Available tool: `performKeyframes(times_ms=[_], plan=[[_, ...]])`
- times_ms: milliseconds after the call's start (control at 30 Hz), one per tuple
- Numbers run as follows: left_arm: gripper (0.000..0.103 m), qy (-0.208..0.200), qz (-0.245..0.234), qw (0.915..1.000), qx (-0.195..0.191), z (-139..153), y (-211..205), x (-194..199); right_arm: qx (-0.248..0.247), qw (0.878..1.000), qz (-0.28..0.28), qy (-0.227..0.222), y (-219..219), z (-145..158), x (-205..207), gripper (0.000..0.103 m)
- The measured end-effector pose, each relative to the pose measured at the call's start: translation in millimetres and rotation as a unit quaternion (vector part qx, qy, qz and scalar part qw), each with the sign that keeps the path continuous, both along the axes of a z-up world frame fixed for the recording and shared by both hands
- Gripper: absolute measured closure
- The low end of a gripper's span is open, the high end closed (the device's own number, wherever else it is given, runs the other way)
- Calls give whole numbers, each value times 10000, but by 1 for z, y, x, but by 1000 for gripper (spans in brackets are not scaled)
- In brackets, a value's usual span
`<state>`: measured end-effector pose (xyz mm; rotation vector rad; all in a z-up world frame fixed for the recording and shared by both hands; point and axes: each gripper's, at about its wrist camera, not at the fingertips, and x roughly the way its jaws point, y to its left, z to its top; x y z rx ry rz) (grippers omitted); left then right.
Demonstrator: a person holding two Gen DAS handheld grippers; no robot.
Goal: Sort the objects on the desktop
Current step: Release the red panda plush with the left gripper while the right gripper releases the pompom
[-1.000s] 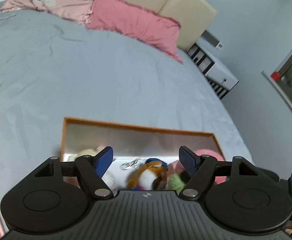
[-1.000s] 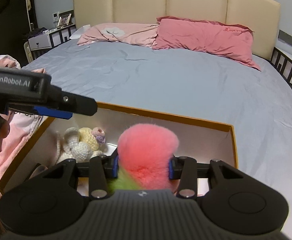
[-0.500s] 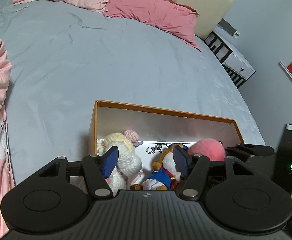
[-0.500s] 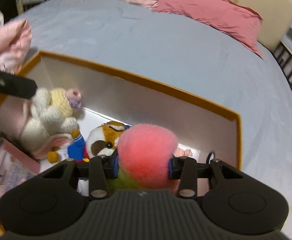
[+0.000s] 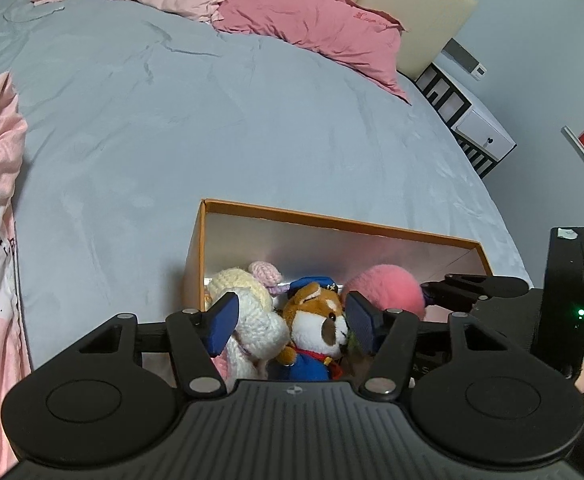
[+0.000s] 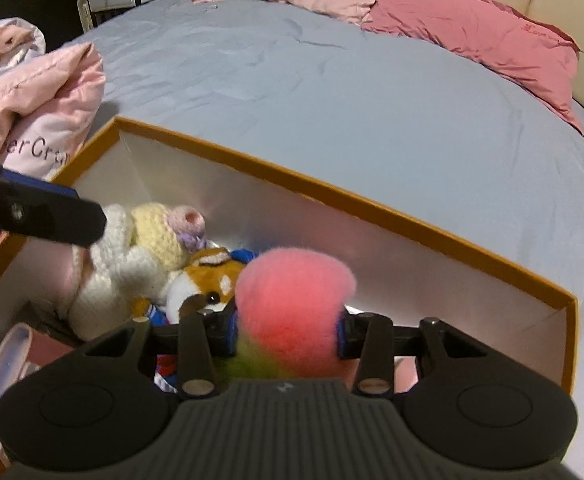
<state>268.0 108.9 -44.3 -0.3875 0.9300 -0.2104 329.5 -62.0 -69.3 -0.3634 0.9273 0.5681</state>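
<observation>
**Jaws: right clamped on pink toy, left wide and empty**

Right gripper pinches pink plush ball, low centre frame, over orange box. Left gripper hovers above the fox plush and crocheted doll already boxed. Release apparently remains; other unsorted items not visible.

One orange box. Three soft toys inside: one cream crocheted doll at left, one brown-and-white plush dog in the middle, one pink fluffy ball at right. Two pink pillows far off. Two grippers.
</observation>
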Motion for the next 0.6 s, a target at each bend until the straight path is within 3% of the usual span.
performKeyframes(times_ms=[167, 600], plan=[[33, -94, -89, 9999, 48, 2, -4, -1, -214, 9996, -80, -144, -5, 5, 3, 59], [33, -161, -151, 9995, 242, 3, -13, -2, -229, 9989, -389, -109, -15, 12, -9, 58]])
